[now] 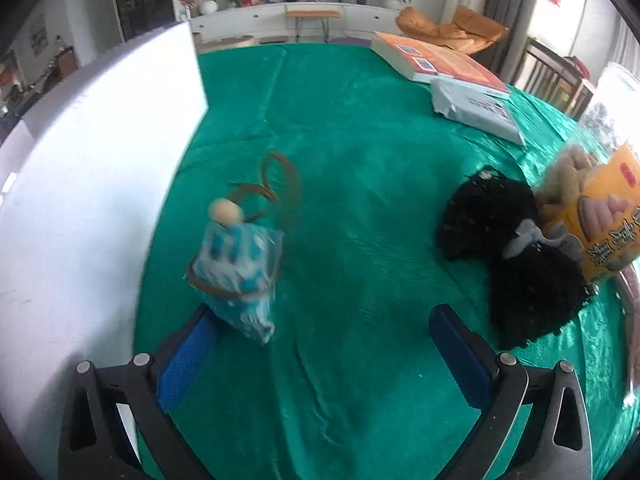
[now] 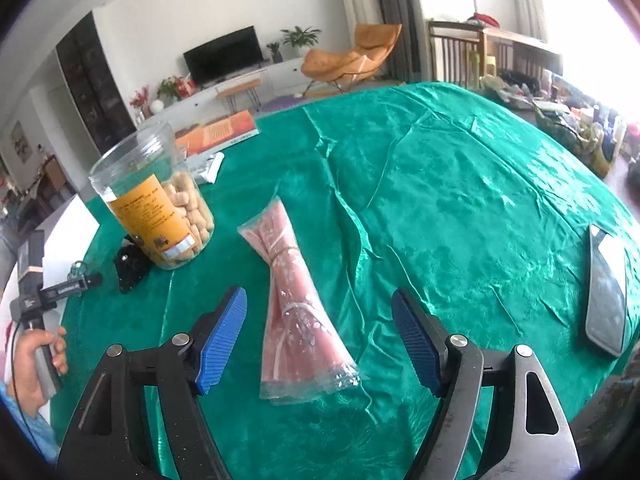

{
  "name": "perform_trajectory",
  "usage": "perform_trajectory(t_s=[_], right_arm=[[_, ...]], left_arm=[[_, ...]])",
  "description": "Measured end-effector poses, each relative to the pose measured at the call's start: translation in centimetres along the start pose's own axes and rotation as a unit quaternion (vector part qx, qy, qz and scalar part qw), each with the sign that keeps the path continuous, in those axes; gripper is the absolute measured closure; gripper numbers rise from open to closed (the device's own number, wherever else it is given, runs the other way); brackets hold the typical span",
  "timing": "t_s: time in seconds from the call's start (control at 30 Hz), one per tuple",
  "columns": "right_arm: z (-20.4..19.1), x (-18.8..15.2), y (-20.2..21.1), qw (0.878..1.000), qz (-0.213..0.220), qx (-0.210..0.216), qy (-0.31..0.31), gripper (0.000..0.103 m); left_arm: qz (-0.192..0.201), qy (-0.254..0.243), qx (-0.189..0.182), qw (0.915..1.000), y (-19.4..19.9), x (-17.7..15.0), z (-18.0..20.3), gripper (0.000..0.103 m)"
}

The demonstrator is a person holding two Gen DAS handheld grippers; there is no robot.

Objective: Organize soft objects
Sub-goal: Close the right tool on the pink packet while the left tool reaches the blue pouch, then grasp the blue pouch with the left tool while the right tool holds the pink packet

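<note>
In the left wrist view, a blue-and-white patterned pouch (image 1: pixel 240 268) with a pale bead and a brown cord lies blurred on the green tablecloth (image 1: pixel 360 140), just beyond the left pad. My left gripper (image 1: pixel 320 320) is open and nothing is between its fingers. A black fuzzy item (image 1: pixel 512 256) lies to the right, against a jar. In the right wrist view, a pink fabric bundle in a clear wrapper (image 2: pixel 292 300) lies on the cloth between the wide-apart fingers of my right gripper (image 2: pixel 320 296). The blue pads do not touch it.
A clear snack jar (image 2: pixel 156 200) with an orange label stands left of the bundle, with the black item (image 2: pixel 132 264) at its base. A phone (image 2: pixel 606 296) lies at the right. A book (image 1: pixel 440 64) and a white packet (image 1: pixel 476 110) lie at the back. A white board (image 1: pixel 100 160) borders the left.
</note>
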State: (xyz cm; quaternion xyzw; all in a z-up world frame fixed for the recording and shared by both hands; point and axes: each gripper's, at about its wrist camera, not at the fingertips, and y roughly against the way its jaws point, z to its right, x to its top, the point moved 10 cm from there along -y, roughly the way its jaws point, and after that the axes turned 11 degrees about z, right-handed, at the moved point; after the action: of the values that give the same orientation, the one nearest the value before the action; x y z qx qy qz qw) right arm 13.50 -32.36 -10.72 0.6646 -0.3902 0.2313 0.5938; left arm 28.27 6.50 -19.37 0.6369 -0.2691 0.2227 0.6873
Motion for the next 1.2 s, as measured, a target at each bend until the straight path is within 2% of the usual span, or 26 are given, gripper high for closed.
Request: perform_trajectory(t_s=[0.07, 0.13, 0.23, 0.3, 0.33, 0.37, 0.4, 0.43, 0.47, 0.53, 0.57, 0.6, 0.63, 0.67, 0.73, 0.93, 1.07, 1.1, 1.17, 1.2], right_arm=[[-0.7, -0.2, -1.7, 0.998, -0.046, 0.014, 0.031, 0.025], [-2.1, -0.6, -2.9, 0.995, -0.068, 0.022, 0.066, 0.025], [-4.4, -2.5, -5.7, 0.987, -0.117, 0.035, 0.107, 0.025], [-4.9, -4.0, -7.4, 0.980, -0.148, 0.023, 0.128, 0.025], [-4.9, -4.4, -7.9, 0.979, -0.154, 0.017, 0.133, 0.026], [-4.8, -4.2, -8.1, 0.980, -0.141, 0.011, 0.139, 0.028], [-4.8, -4.0, -8.0, 0.982, -0.129, 0.009, 0.140, 0.032], [-4.4, -3.8, -8.0, 0.983, -0.124, 0.004, 0.134, 0.054], [-4.1, -3.4, -7.9, 0.985, -0.119, 0.005, 0.121, 0.081], [-3.5, -2.6, -7.7, 0.989, -0.117, 0.011, 0.087, 0.082], [-3.2, -2.0, -7.6, 0.991, -0.111, 0.011, 0.076, 0.082], [-2.9, -1.4, -7.4, 0.992, -0.103, 0.012, 0.065, 0.082], [-2.7, -0.7, -7.1, 0.994, -0.096, 0.017, 0.052, 0.082], [-2.6, -0.1, -6.8, 0.995, -0.088, 0.022, 0.039, 0.082], [-2.6, 1.2, -6.4, 0.997, -0.073, 0.030, 0.023, 0.082], [-3.3, 4.0, -6.6, 0.997, -0.057, 0.042, 0.002, 0.082], [-3.7, 4.6, -6.6, 0.998, -0.056, 0.039, 0.000, 0.082], [-3.9, 4.6, -6.4, 0.998, -0.056, 0.041, -0.002, 0.082], [-4.1, 4.5, -6.2, 0.998, -0.054, 0.043, 0.001, 0.082], [-4.2, 4.4, -6.1, 0.998, -0.054, 0.045, 0.003, 0.082]], left_arm=[[-0.002, -0.031, -0.017, 0.9994, 0.3, -0.4, 1.3, 0.000], [-0.003, -0.057, -0.022, 0.9981, 0.3, -1.0, 2.1, 0.000], [-0.007, -0.053, -0.027, 0.9982, 0.2, -1.0, 2.3, 0.000], [-0.013, -0.054, -0.027, 0.9981, -0.1, -1.0, 2.2, 0.000], [-0.015, -0.058, -0.027, 0.9978, -0.2, -1.0, 2.2, 0.000], [-0.018, -0.060, -0.029, 0.9976, -0.2, -0.9, 2.3, 0.000], [-0.023, -0.061, -0.030, 0.9974, -0.3, -0.9, 2.3, 0.000], [-0.028, -0.061, -0.029, 0.9973, -0.4, -0.8, 2.4, 0.000], [-0.034, -0.061, -0.028, 0.9971, -0.5, -0.7, 2.4, 0.000], [-0.049, -0.058, -0.026, 0.9968, -0.8, -0.5, 2.6, 0.000], [-0.050, -0.051, -0.030, 0.9970, -0.8, -0.3, 2.6, 0.008], [-0.040, -0.041, -0.040, 0.9976, -0.6, 0.2, 2.7, 0.020], [-0.027, -0.028, -0.054, 0.9978, -0.1, 0.8, 2.7, 0.061], [-0.026, -0.010, -0.072, 0.9970, 0.2, 1.2, 2.7, 0.078], [-0.008, 0.021, -0.097, 0.9951, 1.2, 2.0, 2.5, 0.078], [0.061, 0.029, -0.119, 0.9906, 5.3, 4.7, 2.9, 0.080], [0.070, 0.037, -0.120, 0.9896, 6.8, 4.4, 2.4, 0.080], [0.071, 0.031, -0.110, 0.9909, 6.9, 4.2, 2.3, 0.080], [0.062, 0.020, -0.089, 0.9939, 6.4, 3.5, 2.1, 0.080], [0.052, 0.023, -0.095, 0.9939, 6.1, 3.1, 2.2, 0.080]])
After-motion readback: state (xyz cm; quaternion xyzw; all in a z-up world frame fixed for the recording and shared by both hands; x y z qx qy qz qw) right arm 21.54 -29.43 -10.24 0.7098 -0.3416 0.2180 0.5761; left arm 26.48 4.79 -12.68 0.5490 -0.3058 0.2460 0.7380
